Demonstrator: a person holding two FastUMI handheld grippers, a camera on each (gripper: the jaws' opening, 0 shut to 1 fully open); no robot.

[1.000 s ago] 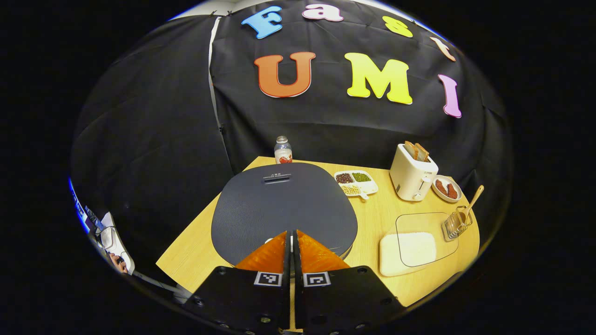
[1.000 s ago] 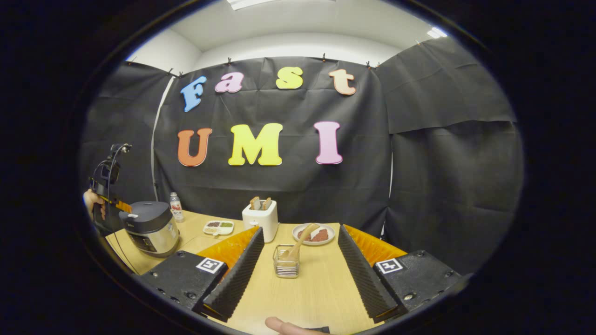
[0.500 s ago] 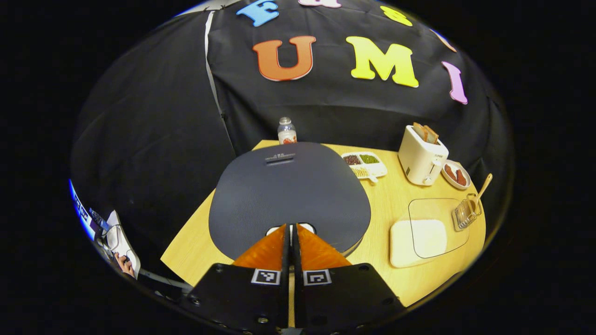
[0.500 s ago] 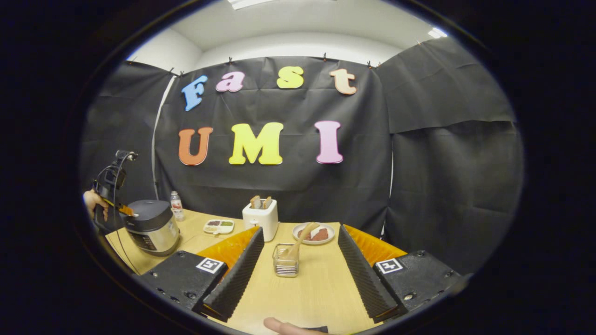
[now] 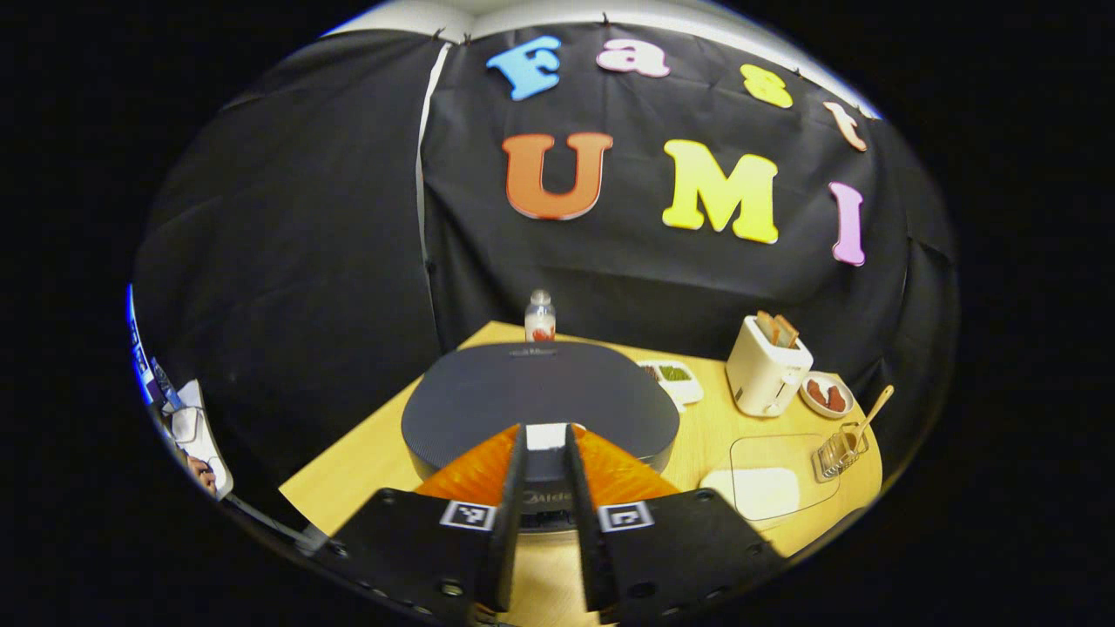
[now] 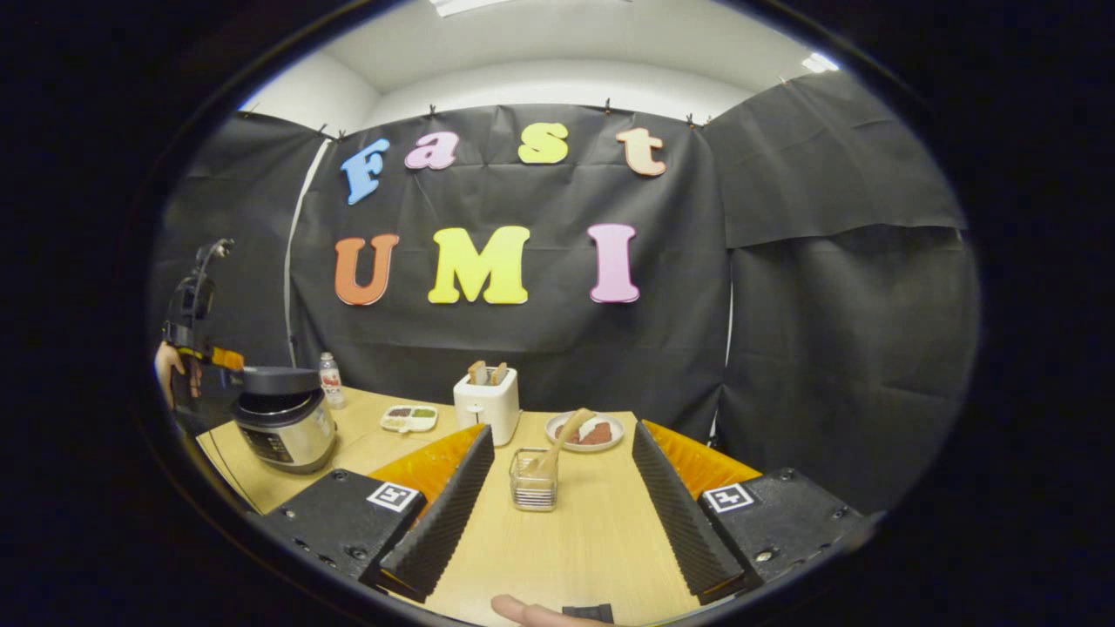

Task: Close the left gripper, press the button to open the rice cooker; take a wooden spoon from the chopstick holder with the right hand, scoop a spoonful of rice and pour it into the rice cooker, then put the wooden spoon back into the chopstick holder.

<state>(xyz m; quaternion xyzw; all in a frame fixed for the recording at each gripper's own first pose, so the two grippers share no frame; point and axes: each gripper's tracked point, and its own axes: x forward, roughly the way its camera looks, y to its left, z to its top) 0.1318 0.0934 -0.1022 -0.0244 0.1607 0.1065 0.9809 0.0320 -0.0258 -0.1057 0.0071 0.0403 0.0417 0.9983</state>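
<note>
The rice cooker has a dark lid, and a white button sits at its front edge. My left gripper hovers just in front of that button, its fingers parted by a narrow gap and holding nothing. In the right gripper view the cooker stands far left, its lid lifted a little off the body, with the left gripper beside it. My right gripper is wide open above the table. The wire chopstick holder with the wooden spoon stands ahead of it, untouched.
A flat container of rice under a clear lid lies beside the holder. A toaster, a plate of food, a bean dish and a bottle stand along the table's back. A thumb shows at the bottom.
My left gripper has drawn back from the button and its fingers have parted slightly. The cooker's lid has popped up off the body. The right gripper has hardly moved.
</note>
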